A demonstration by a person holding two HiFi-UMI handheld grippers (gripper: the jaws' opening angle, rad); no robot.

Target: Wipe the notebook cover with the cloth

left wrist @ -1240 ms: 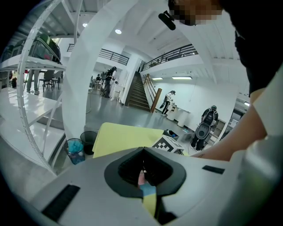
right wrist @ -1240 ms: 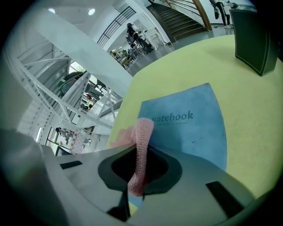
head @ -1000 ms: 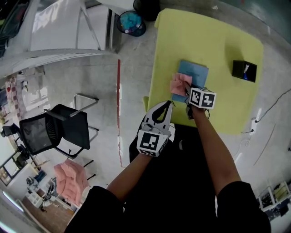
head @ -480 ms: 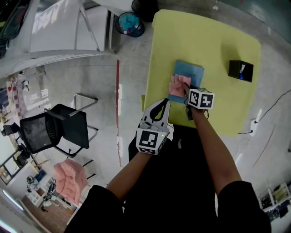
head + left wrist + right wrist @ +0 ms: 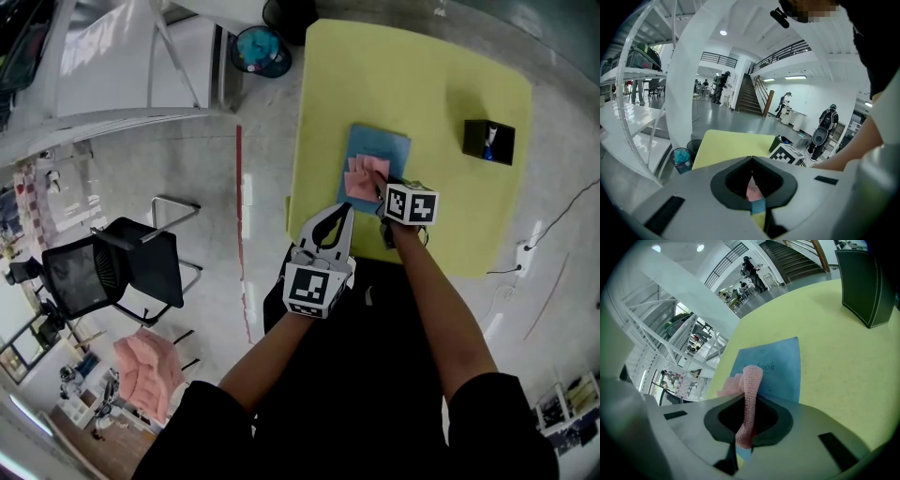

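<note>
With our right gripper [image 5: 380,193] pinching the pink cloth [image 5: 364,178] onto the blue notebook [image 5: 386,148], bare cover lies far-right of its jaws, while our left gripper [image 5: 345,210] hangs closed, empty, nearer us.

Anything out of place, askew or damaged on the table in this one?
Nothing stands out. The blue rectangular notebook lies flat, about square to the edges of the yellow table. The pink knitted cloth rests on its cover, pinched in the right tongs. The left tongs are shut and empty near the table's front edge.
</note>
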